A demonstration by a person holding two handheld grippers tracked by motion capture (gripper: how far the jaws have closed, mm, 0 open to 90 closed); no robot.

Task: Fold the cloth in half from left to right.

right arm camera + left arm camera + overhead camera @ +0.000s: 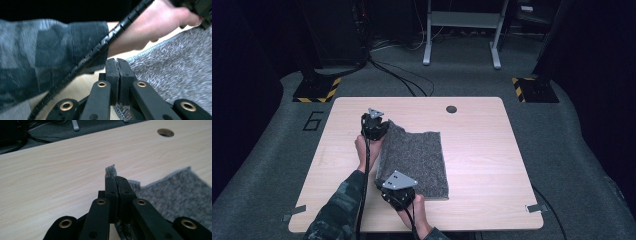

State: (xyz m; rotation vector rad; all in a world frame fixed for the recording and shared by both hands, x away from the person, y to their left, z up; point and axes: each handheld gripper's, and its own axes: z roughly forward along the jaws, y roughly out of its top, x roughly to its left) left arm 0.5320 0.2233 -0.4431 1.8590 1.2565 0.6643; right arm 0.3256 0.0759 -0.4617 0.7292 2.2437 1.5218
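A painted "6" (314,120) marks the floor (272,150).

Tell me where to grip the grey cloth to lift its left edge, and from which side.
Grip the grey cloth at its two left corners, coming from the left, where that edge lies free. The left gripper and right gripper are shut there.

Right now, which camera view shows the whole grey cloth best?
The high view: the grey cloth lies there in full on the table. The left gripper view shows one corner pinched in closed jaws; the right gripper view shows an edge up close.
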